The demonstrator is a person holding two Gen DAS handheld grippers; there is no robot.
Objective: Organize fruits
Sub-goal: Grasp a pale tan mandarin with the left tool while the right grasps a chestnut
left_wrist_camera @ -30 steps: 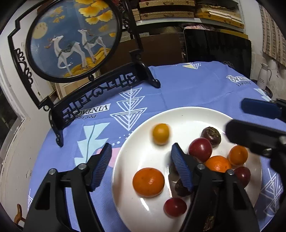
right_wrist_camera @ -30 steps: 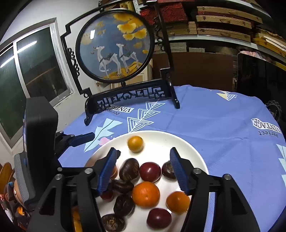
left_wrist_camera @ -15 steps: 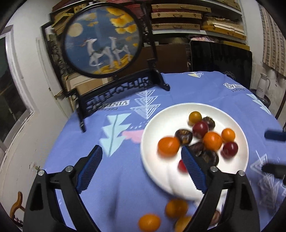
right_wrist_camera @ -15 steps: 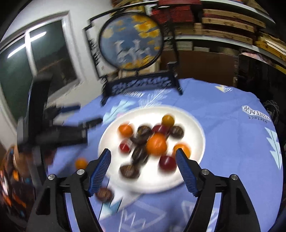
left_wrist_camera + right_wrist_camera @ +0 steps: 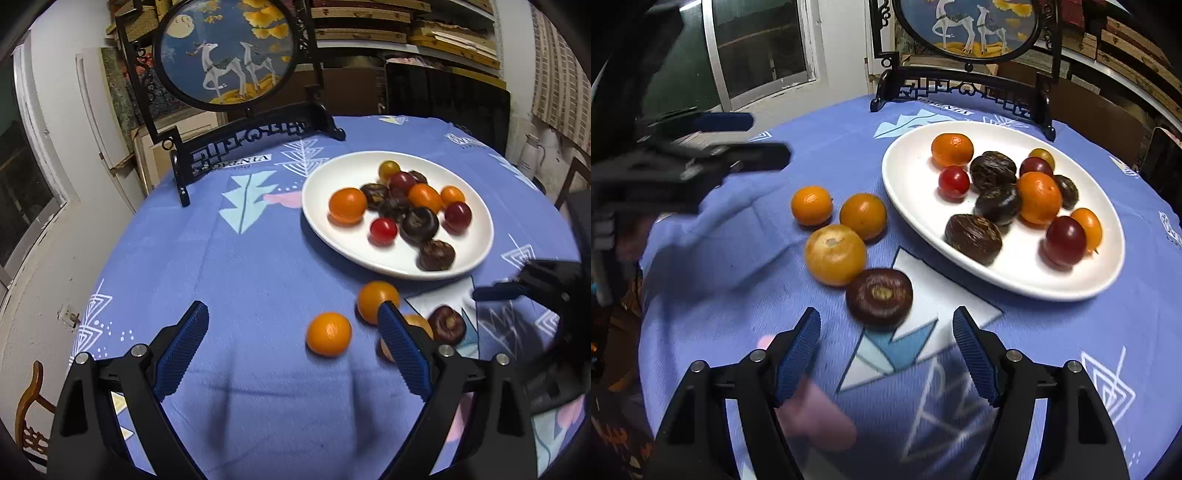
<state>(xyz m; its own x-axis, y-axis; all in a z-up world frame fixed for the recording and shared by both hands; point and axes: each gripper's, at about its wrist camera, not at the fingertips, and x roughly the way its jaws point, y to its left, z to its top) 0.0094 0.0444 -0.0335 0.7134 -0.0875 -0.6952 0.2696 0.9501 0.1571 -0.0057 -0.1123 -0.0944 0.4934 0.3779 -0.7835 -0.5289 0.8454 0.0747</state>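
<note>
Warm indoor light from above, shiny bright spots on the white plate [image 5: 1004, 280], soft dark shadows on the blue cloth [image 5: 236, 402], black curved corners, bent edges, smeared blurry gripper at the left of the right wrist view [image 5: 701, 155]

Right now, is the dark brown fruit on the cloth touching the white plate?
Apart. The right wrist view shows blue-and-white cloth between the dark brown fruit and the white plate rim.
</note>
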